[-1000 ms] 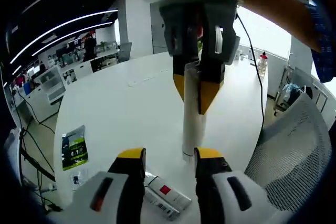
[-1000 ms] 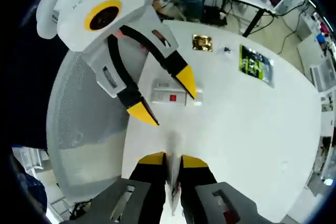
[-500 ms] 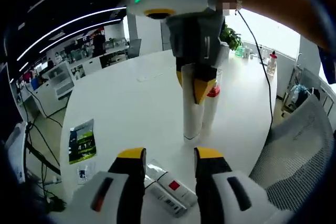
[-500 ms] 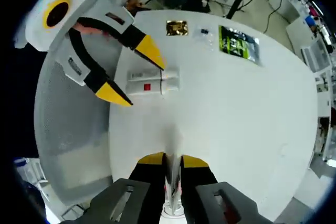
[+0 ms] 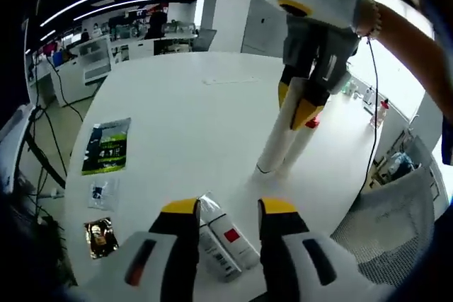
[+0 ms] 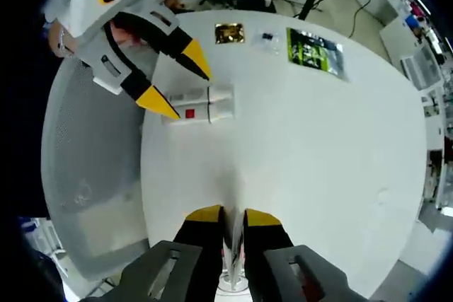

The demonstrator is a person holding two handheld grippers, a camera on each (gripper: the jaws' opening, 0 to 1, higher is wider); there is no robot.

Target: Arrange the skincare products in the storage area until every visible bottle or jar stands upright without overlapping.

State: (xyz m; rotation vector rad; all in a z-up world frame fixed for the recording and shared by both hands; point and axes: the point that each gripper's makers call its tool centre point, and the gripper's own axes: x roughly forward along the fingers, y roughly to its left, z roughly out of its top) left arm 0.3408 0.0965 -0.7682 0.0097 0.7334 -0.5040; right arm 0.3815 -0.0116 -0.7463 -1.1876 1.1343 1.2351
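Observation:
A tall white tube [image 5: 277, 148] stands upright on the round white table [image 5: 177, 97]. My right gripper [image 5: 294, 104] comes down from the upper right and is shut on the tube's top. In the right gripper view the tube [image 6: 233, 206] shows as a thin white strip pinched in my right gripper [image 6: 232, 213]. Two white tubes [image 5: 225, 240], one with a red mark, lie flat side by side at the table's near edge. My left gripper [image 5: 230, 208] is open just above them. In the right gripper view the left gripper [image 6: 180, 79] hovers open beside the lying tubes [image 6: 199, 104].
A green packet [image 5: 106, 146], a small clear packet [image 5: 101, 192] and a gold packet [image 5: 99, 235] lie along the table's left edge. A grey mesh chair [image 5: 386, 221] stands close to the table by the lying tubes. Desks and shelves stand beyond the table.
My left gripper has drawn back from the standing tube and down towards the two lying tubes, which now sit between its jaws. The right gripper still holds the upright tube.

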